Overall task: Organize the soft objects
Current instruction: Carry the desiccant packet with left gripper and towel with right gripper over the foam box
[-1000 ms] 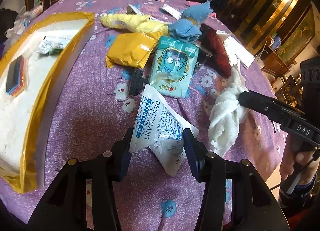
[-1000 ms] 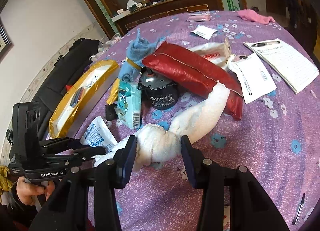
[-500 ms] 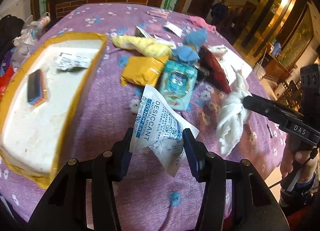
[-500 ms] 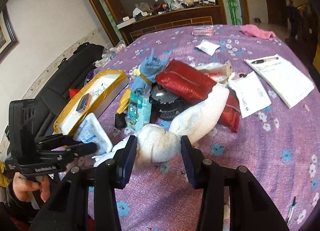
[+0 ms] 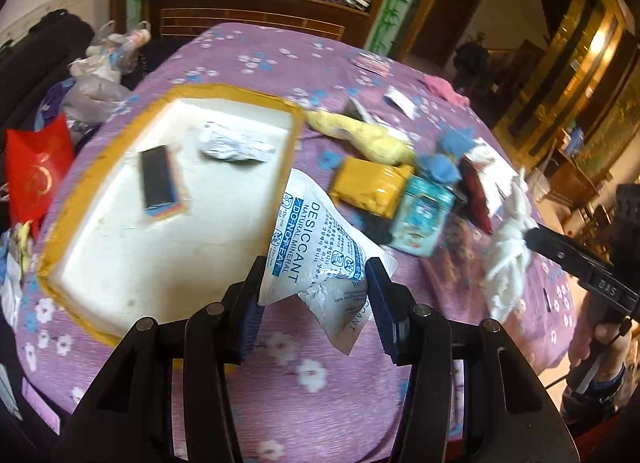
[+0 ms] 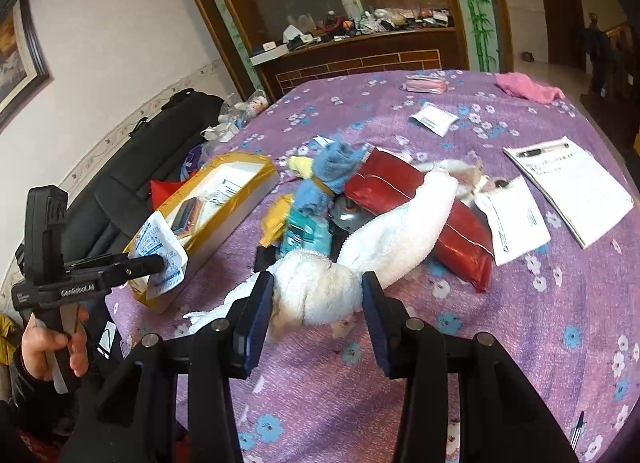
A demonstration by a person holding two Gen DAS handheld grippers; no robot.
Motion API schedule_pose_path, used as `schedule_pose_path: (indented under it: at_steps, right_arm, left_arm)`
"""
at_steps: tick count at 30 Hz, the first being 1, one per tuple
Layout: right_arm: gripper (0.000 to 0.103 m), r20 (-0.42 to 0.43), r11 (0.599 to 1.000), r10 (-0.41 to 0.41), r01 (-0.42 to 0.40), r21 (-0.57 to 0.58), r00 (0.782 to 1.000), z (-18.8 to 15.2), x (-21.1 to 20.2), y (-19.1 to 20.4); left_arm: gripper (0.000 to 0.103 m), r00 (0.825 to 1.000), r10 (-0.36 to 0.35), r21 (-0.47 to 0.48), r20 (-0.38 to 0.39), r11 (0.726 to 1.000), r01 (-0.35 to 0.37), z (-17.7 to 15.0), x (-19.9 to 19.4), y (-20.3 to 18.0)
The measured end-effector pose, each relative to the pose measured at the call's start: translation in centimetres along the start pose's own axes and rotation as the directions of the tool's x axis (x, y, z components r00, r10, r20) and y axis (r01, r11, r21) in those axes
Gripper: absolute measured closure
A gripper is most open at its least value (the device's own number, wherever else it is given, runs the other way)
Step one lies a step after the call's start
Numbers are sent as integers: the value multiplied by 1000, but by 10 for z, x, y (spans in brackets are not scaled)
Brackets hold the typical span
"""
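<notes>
While most of the clutter sits unsorted on the purple floral tablecloth (image 5: 320, 403), the white foam box (image 5: 132, 247) with yellow-taped rim at far left already holds a dark striped sponge block (image 5: 162, 183) and a crinkled silvery packet (image 5: 232, 147), so the task looks early, two items in and many left. Just right of the box wall, the left gripper (image 5: 314, 299) pinches a white desiccant sachet (image 5: 320, 251), glossy, wrinkled, blue print, hanging clear of the cloth over the box's near corner; judged next in. Further right lies the pile: yellow fuzzy cloth (image 5: 368, 139), mustard plastic pouch (image 5: 372, 187), teal tissue pack (image 5: 422, 215), blue knotted rag (image 5: 440, 163), shiny red foil bag (image 6: 420, 203). Then the right gripper (image 6: 316, 299), fingers narrowed onto a white terry towel (image 6: 400, 231), knotted, fluffy, its free end drooping toward the red bag. At far right, flat paper sheets (image 6: 572, 183) and a pink cloth (image 6: 528, 87) lie well apart.
</notes>
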State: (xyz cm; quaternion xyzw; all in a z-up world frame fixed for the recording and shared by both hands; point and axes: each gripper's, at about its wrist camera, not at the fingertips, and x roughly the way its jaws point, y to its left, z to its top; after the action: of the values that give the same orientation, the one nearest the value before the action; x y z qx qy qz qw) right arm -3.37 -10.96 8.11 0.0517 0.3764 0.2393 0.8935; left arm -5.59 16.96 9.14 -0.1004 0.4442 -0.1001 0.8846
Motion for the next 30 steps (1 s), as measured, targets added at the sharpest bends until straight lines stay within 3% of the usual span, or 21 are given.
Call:
schedule_pose_path:
  at_steps: [9, 18, 25, 30]
  right_arm:
    - [59, -10, 997, 52, -53, -59, 999, 12, 14, 25]
    - [59, -29, 990, 93, -96, -104, 995, 17, 29, 48]
    - [59, -44, 984, 114, -119, -130, 993, 23, 40, 62]
    - [59, -55, 980, 130, -137, -141, 990, 28, 50, 72]
  left_arm:
    - [55, 995, 103, -81, 12, 992, -102, 6, -12, 54]
    - [55, 980, 166, -175, -111, 967, -184, 17, 22, 122]
    - [55, 977, 103, -217, -185, 966, -143, 21, 50, 140]
    - [55, 975, 75, -221, -207, 968, -122, 47, 72, 141]
